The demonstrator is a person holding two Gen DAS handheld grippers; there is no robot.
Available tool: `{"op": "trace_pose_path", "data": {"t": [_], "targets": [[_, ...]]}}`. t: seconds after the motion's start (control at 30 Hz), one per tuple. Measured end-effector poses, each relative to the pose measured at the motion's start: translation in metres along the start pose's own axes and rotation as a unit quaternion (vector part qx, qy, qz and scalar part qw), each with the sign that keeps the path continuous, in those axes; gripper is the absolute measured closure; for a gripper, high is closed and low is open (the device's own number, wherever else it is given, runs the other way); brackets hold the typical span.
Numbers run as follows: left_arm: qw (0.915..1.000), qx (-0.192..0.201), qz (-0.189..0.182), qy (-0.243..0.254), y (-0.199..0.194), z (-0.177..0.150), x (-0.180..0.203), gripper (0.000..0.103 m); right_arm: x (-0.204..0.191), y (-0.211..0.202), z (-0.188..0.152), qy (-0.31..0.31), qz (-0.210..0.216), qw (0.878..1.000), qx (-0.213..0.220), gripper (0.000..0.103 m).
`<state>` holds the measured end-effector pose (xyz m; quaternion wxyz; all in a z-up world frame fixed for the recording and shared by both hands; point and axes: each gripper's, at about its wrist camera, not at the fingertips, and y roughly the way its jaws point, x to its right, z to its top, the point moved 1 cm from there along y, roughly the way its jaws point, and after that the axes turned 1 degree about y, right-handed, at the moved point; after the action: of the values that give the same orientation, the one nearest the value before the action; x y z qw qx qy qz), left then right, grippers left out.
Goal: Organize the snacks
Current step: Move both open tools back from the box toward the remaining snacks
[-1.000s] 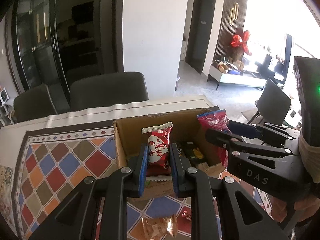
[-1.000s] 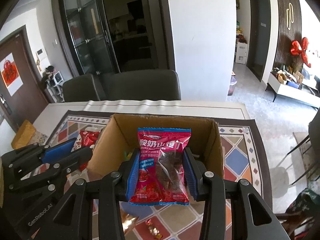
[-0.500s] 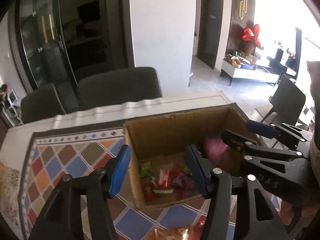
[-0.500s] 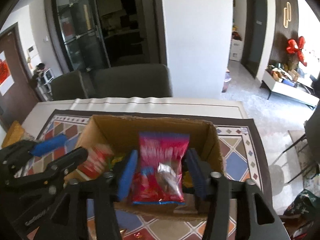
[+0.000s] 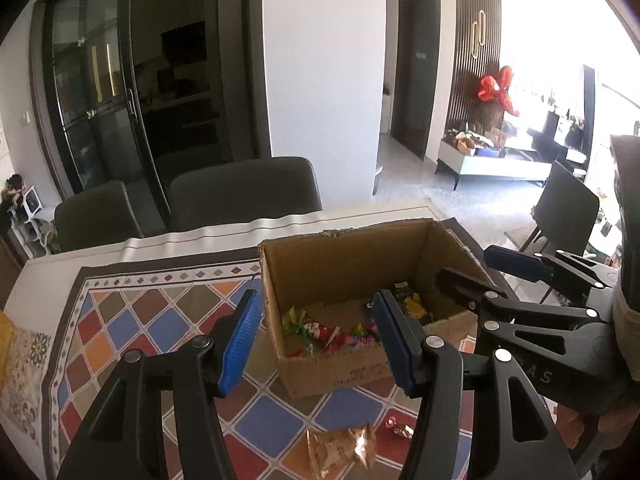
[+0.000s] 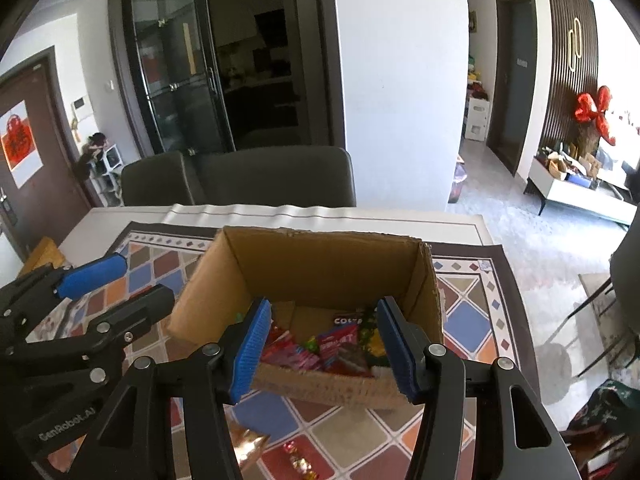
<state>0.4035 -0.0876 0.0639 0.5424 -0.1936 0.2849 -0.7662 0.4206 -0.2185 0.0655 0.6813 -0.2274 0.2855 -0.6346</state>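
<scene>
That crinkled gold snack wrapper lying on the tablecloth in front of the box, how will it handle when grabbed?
The gold wrapper looks creased and thin, so probably floppy and light. Its shiny foil may slip between the fingers. Lying flat, it won't roll.

A cardboard box [image 6: 320,268] is set on the tablecloth [image 6: 472,316] near the table's far edge; snack packets [image 6: 336,346] are piled inside it, and wrapped candies [image 6: 298,458] are scattered before it.
</scene>
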Motion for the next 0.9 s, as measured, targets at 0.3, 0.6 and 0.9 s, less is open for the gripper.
{"op": "trace_pose_path", "data": {"t": [0.3, 0.6, 0.9], "targets": [[0.9999, 0.010, 0.004, -0.001, -0.030, -0.031, -0.005, 0.045, -0.018, -0.029, -0.026, -0.014, -0.001, 1.000, 0.021, 0.047], [0.9998, -0.018, -0.011, 0.006, -0.017, -0.080, 0.000, 0.044, -0.023, -0.017, -0.071, -0.014, 0.016, 1.000, -0.003, 0.047], [0.9966, -0.070, -0.044, -0.008, 0.011, -0.131, 0.006, 0.044, -0.015, 0.005, -0.116, -0.001, 0.025, 0.998, -0.050, 0.047]]}}
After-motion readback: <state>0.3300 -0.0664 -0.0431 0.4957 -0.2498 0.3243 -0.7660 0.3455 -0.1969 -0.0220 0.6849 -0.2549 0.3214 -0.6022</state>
